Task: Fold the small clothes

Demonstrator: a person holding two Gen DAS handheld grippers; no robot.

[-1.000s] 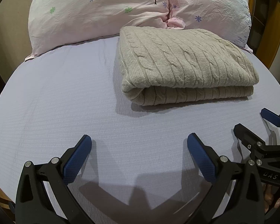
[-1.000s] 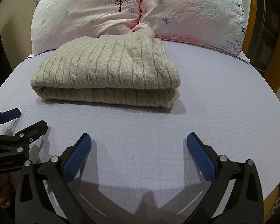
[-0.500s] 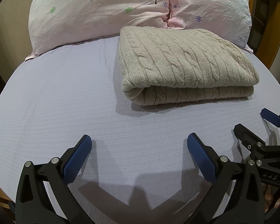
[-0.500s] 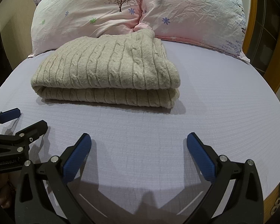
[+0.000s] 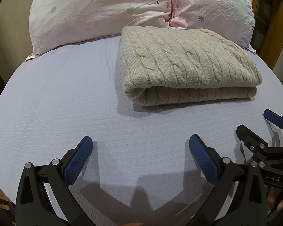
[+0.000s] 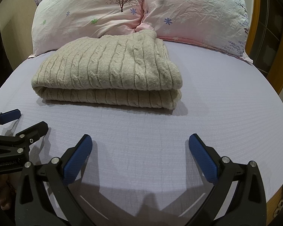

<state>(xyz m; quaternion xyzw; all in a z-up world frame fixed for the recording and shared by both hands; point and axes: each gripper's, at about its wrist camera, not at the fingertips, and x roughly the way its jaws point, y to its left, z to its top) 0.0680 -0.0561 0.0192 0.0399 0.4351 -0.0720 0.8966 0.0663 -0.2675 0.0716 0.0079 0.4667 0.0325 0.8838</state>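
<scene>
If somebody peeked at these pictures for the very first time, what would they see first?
First, the folded beige cable-knit sweater in the middle of the lilac bed sheet. Behind it lean two pink flowery pillows. Up close, the left hand-held gripper and right hand-held gripper sit open over bare sheet.

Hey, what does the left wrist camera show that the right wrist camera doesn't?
Only the left wrist view shows the sweater's left-hand end, where the layers curl round, and the right gripper from the side at the frame's right edge.

Only the right wrist view shows the sweater's right-hand end, wide bare sheet beyond it, and the left gripper from the side at the frame's left edge.

Both show the folded beige cable-knit sweater lying on the lavender sheet before two pink floral pillows, with both grippers open, holding nothing, short of it.
</scene>
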